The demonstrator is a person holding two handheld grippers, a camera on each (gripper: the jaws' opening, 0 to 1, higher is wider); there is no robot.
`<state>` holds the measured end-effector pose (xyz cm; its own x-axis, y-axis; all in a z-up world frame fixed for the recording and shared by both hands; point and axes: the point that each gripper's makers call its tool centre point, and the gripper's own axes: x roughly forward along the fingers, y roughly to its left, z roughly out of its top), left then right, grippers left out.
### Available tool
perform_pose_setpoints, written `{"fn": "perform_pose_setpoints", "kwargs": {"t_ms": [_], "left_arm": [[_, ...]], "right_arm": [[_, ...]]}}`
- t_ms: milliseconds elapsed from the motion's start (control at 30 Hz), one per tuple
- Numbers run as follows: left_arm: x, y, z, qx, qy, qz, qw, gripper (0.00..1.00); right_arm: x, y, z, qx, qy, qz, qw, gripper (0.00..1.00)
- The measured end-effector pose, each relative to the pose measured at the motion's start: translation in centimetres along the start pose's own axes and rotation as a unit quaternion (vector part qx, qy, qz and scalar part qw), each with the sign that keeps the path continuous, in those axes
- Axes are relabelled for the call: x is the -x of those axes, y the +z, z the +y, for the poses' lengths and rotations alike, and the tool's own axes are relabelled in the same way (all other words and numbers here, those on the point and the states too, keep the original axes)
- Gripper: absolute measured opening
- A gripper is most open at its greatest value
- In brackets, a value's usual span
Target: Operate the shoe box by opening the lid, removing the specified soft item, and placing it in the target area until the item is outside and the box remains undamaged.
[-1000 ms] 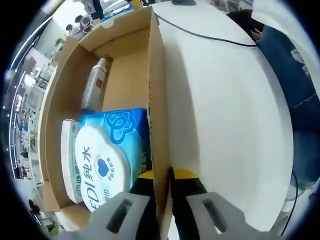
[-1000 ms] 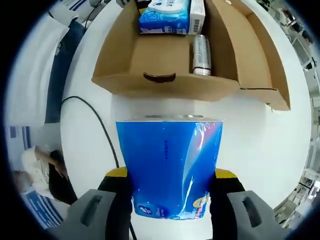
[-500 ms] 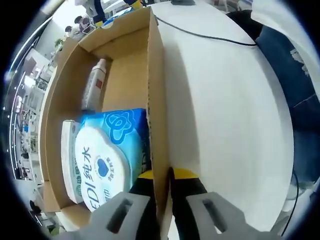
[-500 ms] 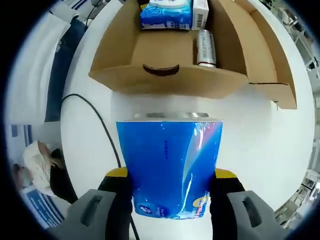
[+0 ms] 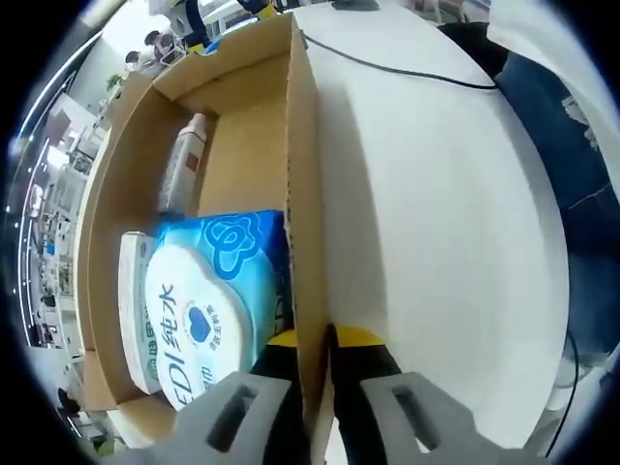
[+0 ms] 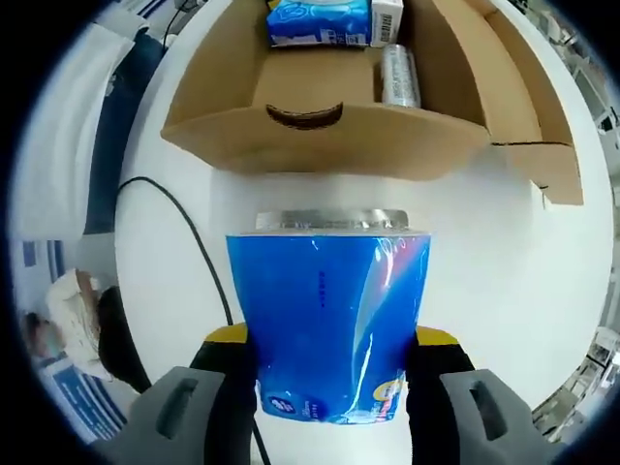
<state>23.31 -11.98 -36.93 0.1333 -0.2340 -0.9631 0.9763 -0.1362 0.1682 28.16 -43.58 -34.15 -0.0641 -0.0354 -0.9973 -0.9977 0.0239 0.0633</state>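
The open cardboard shoe box (image 5: pixel 302 194) lies on a white table (image 5: pixel 446 213). My left gripper (image 5: pixel 315 387) is shut on the box's near side wall, one jaw inside and one outside. Inside the box lie a blue wet-wipe pack (image 5: pixel 208 300), a white carton (image 5: pixel 136 310) beside it, and a spray bottle (image 5: pixel 184 165). In the right gripper view, my right gripper (image 6: pixel 329 387) is shut on a blue soft tissue pack (image 6: pixel 329 325), held over the table in front of the shoe box (image 6: pixel 320 136).
A black cable (image 6: pixel 184 242) runs across the white table (image 6: pixel 504 281) to the left of the held pack. A person in dark blue clothing (image 5: pixel 552 107) stands at the table's far edge. The box's flap (image 6: pixel 542 126) spreads out to the right.
The right gripper with the blue tissue pack has drawn slightly further back from the box. The left gripper has kept its hold on the box wall without moving.
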Motion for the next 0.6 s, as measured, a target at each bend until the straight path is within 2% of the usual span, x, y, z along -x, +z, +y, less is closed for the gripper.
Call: {"fn": "perform_pose_setpoints", "kwargs": {"t_ms": [600], "left_arm": [[0.02,-0.01,-0.06,0.000,0.000,0.000,1.0000,0.02]], "right_arm": [[-0.10,0.35,0.16,-0.004,0.001,-0.001,1.0000,0.60]]}}
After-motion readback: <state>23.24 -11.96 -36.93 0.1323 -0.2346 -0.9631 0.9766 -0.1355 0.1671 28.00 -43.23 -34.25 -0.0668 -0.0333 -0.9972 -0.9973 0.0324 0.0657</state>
